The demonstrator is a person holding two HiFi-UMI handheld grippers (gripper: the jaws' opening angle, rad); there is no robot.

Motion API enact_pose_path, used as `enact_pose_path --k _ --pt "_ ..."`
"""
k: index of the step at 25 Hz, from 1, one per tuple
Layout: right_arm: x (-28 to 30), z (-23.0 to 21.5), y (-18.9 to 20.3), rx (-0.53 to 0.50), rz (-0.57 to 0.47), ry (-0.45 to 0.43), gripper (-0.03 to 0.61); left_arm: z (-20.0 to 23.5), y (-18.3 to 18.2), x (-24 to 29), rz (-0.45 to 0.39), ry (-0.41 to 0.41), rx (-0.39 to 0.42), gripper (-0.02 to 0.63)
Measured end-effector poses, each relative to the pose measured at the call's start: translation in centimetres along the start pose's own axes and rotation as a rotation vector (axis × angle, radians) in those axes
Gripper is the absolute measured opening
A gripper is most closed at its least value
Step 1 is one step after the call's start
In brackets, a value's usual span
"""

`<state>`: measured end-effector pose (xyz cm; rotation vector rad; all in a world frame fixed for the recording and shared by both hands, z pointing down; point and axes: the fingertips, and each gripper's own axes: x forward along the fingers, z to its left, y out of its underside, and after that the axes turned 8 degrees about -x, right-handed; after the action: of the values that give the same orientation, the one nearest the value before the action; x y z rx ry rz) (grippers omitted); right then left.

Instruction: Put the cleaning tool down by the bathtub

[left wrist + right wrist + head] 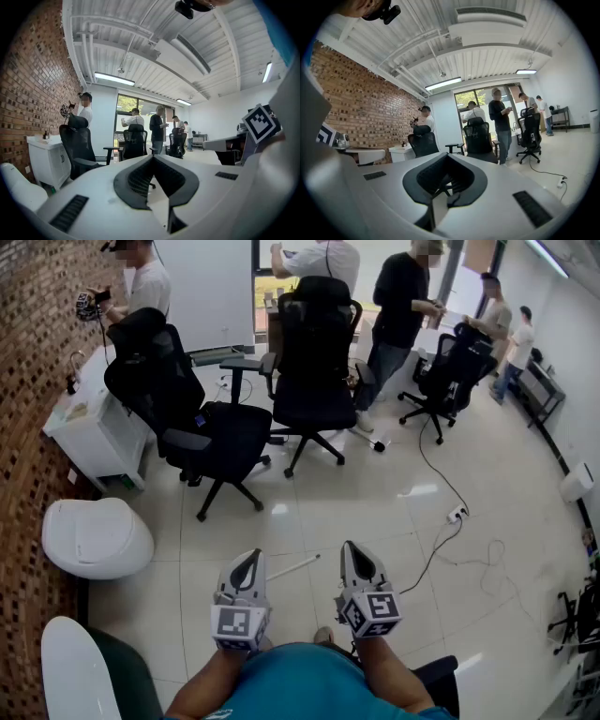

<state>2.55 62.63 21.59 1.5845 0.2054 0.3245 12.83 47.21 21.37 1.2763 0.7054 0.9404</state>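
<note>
Left gripper (249,559): pointing level out from the teal-shirted body, jaws pressing together, clenching on nothing.
Right gripper (354,551): pointing level alongside, jaws likewise pinching shut with nothing between them.
Cleaning tool: probably the thin white rod (292,567), lying flat on the glossy pale tiled floor (375,493), showing between the two grippers and touching neither.
Bathtub: most likely the white rounded tub rim with a dark green side (67,667) at the lower left, sitting by the red brick wall (28,352) and near the white oval toilet (94,538); bare tile separating it from the rod.
Stage: looking either finished or not begun, with nothing in hand to decide between the two.
Risk, pickup: going down with jaws shut and merely nudging the rod, sending it rolling or skidding on the slick tile.
Risk, grip: pinching so slim a rod off-centre, leaving it swinging or slipping out.
Risk, footing: stepping forward onto the rod, lying just ahead of the feet.
Risk, placing: swinging a long rod toward the tub and knocking the toilet or the brick wall.
</note>
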Motion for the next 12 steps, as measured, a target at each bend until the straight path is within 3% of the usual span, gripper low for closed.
enact_pose_path --k 12 --pt "1.8 5.2 0.3 -0.002 0.016 -0.02 0.014 5.3 -0.4 -2.9 0.0 -0.026 -0.008 0.0"
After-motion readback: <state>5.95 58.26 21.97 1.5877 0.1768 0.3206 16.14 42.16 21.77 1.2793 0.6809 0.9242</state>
